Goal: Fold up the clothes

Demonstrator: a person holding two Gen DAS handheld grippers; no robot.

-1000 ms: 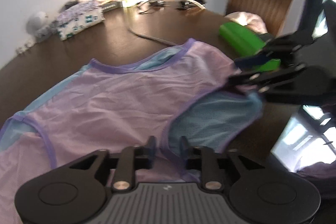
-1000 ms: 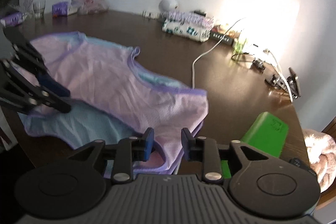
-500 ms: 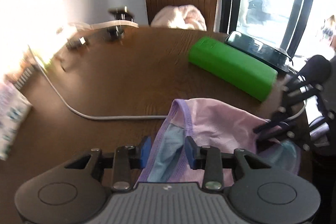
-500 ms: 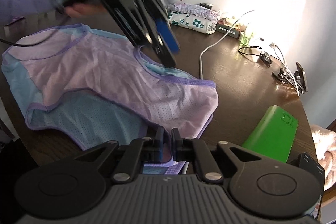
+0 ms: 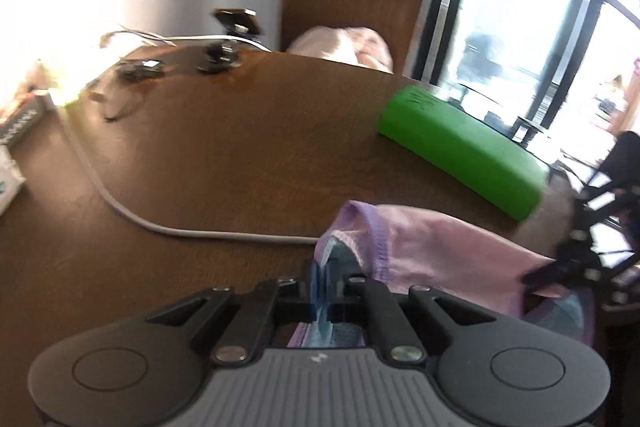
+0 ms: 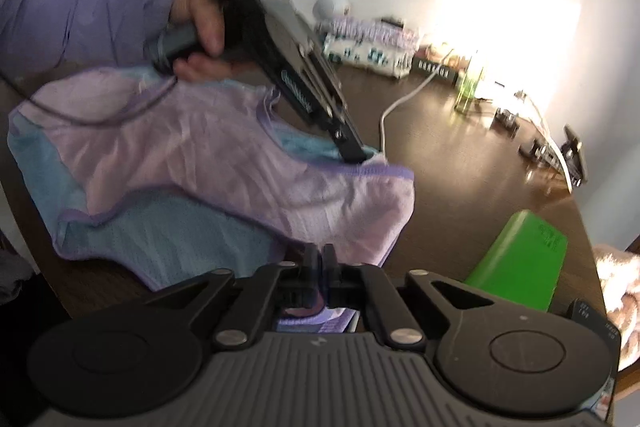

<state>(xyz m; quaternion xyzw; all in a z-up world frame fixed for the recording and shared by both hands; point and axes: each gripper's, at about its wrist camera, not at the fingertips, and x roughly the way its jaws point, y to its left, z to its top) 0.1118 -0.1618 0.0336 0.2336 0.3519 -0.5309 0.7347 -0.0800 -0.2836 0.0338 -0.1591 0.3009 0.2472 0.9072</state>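
Note:
A pink and light-blue sleeveless top with purple trim lies spread on the dark wooden table. My right gripper is shut on the top's near shoulder edge. My left gripper is shut on the far shoulder strap, with blue and pink cloth bunched between its fingers. In the right wrist view the left gripper pinches the strap at the neckline, held by a hand. In the left wrist view the right gripper shows at the right edge.
A green box lies right of the top, also seen in the right wrist view. A white cable crosses the table. Chargers and clips, a patterned pouch and a wooden chair with a pink bundle stand beyond.
My left gripper moved from the top's near hem to the far shoulder strap and shut on it. My right gripper shut on the near shoulder edge.

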